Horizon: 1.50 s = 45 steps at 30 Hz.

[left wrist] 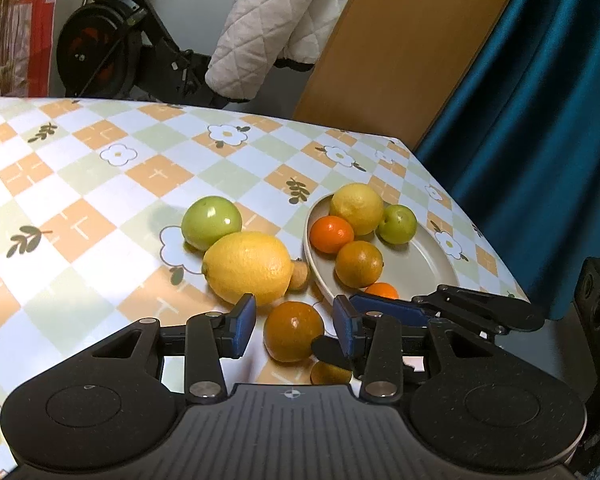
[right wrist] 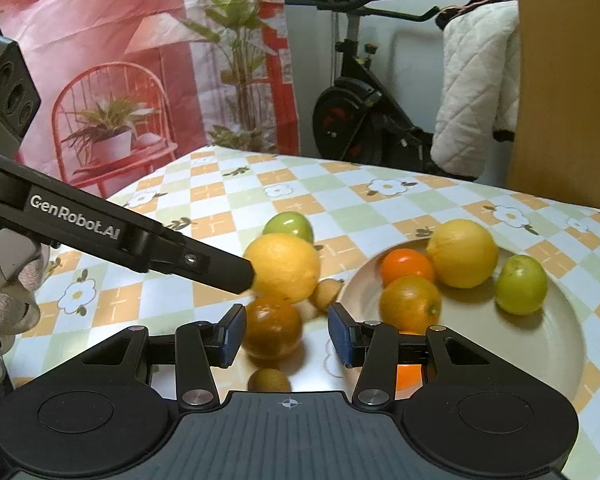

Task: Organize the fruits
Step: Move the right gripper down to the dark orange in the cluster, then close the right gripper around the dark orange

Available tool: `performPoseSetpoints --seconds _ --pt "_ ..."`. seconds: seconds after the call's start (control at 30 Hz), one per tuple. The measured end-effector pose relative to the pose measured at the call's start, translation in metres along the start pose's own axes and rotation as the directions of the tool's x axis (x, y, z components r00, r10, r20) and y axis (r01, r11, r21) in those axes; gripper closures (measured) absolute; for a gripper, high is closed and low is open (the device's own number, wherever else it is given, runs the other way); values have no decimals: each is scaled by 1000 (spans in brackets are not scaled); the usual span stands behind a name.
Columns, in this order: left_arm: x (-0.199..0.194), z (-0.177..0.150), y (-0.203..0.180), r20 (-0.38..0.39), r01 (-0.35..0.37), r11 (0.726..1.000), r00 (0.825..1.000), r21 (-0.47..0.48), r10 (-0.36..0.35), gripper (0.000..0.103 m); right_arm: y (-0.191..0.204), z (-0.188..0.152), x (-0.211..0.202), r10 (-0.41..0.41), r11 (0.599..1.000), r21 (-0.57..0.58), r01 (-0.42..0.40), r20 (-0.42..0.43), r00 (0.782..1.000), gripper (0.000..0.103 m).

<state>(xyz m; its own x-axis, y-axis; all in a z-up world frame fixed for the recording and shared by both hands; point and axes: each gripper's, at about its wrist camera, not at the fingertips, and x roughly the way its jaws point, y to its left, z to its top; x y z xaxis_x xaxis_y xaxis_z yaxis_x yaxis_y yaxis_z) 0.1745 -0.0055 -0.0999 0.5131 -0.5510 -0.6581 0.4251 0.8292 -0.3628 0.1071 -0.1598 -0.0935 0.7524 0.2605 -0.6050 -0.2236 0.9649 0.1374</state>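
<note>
A beige plate [left wrist: 420, 268] [right wrist: 552, 320] holds a lemon [left wrist: 357, 208], a green fruit [left wrist: 397, 224], a bright orange [left wrist: 331, 233] and a dull orange [left wrist: 358, 263]; another orange [left wrist: 382, 289] lies at its near rim. On the cloth lie a big lemon [left wrist: 249, 266] [right wrist: 283, 267], a green apple [left wrist: 211, 221] [right wrist: 290, 225], a dark orange [left wrist: 293, 330] [right wrist: 272, 329] and small brownish fruits [left wrist: 299, 276] [left wrist: 329, 373]. My left gripper [left wrist: 295, 330] is open around the dark orange. My right gripper [right wrist: 287, 334] is open, the dark orange by its left finger.
The table has a checked flower cloth [left wrist: 80, 200]; its right edge runs by a teal curtain [left wrist: 540, 120]. An exercise bike [right wrist: 364, 120] and a quilted white cover [left wrist: 268, 32] stand behind. The left gripper's arm [right wrist: 120, 236] crosses the right wrist view.
</note>
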Motion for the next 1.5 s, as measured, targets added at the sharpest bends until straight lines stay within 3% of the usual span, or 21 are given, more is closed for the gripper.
performPoseSetpoints --seconds 0.77,1.17,1.5 --pt "34 -10 -2 -46 -23 1000 999 2 23 59 6 -6 33 17 1000 -6 -18 -72 997 61" --pt "36 -13 -5 -42 -38 999 998 15 39 59 4 -8 31 30 999 20 -29 -47 998 63" --pt "17 -1 -29 23 -34 997 999 62 33 59 -3 1 0 20 999 30 -22 51 998 63"
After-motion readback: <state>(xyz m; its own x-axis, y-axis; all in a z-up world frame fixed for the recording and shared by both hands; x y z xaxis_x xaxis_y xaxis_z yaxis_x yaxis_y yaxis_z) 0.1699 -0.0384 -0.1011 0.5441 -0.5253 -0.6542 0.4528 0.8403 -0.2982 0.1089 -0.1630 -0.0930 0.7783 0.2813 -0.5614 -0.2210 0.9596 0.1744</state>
